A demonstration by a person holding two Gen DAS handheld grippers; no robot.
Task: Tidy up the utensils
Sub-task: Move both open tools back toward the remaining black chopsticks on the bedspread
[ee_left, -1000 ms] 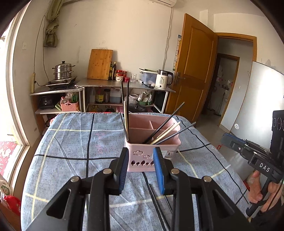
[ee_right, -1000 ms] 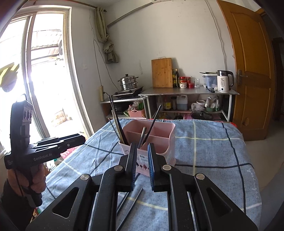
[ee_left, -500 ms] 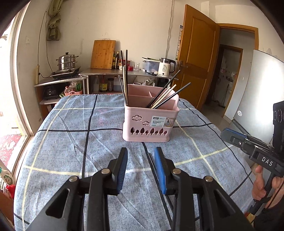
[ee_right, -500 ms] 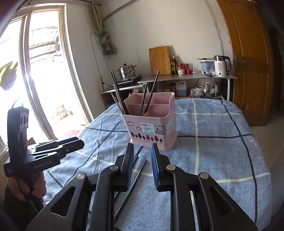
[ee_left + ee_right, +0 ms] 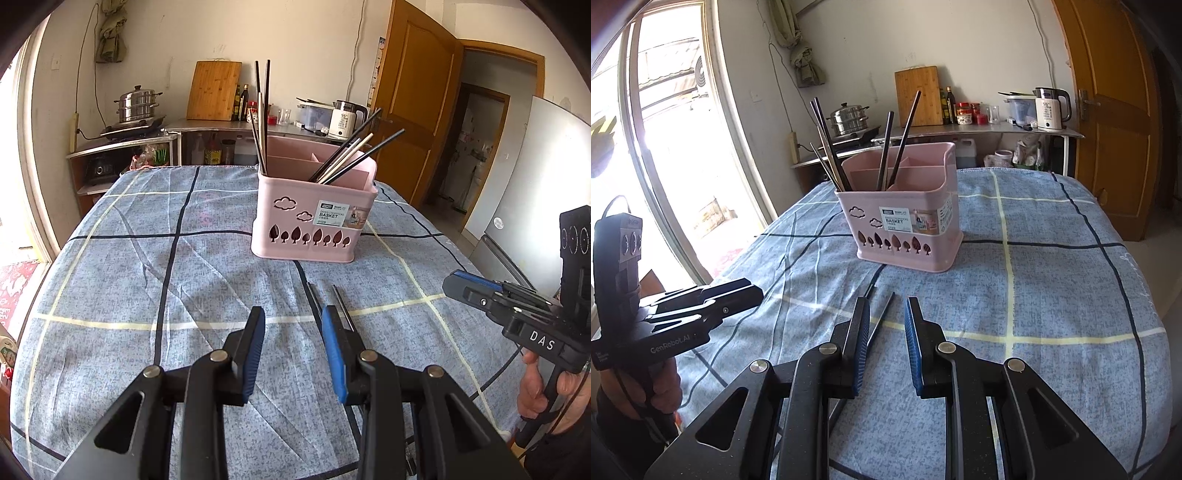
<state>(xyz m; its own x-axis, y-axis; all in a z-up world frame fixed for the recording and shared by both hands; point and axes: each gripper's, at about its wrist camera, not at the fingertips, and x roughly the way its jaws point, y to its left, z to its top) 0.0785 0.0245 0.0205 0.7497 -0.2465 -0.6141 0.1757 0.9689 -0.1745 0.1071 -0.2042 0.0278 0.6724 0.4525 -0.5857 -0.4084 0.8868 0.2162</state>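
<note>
A pink utensil basket [image 5: 314, 218] stands on the blue checked cloth, with several chopsticks [image 5: 347, 157] upright and leaning in its compartments. It also shows in the right wrist view [image 5: 905, 221]. Two dark chopsticks [image 5: 341, 304] lie on the cloth in front of the basket, partly hidden behind my left gripper's right finger; they show in the right wrist view [image 5: 882, 314] too. My left gripper [image 5: 293, 321] is open and empty above the cloth. My right gripper [image 5: 886, 312] is open and empty, just right of the loose chopsticks.
The cloth-covered table [image 5: 166, 277] fills both views. Behind it stand a metal counter [image 5: 221, 125] with a steamer pot [image 5: 136, 107], cutting board [image 5: 214, 90] and kettle [image 5: 345, 120]. A wooden door [image 5: 410, 110] is at right, a window [image 5: 665, 147] at left.
Both grippers have drawn back from the basket and dropped lower toward the cloth. The two loose chopsticks now lie just ahead of the fingertips. Both gaps look slightly wider.
</note>
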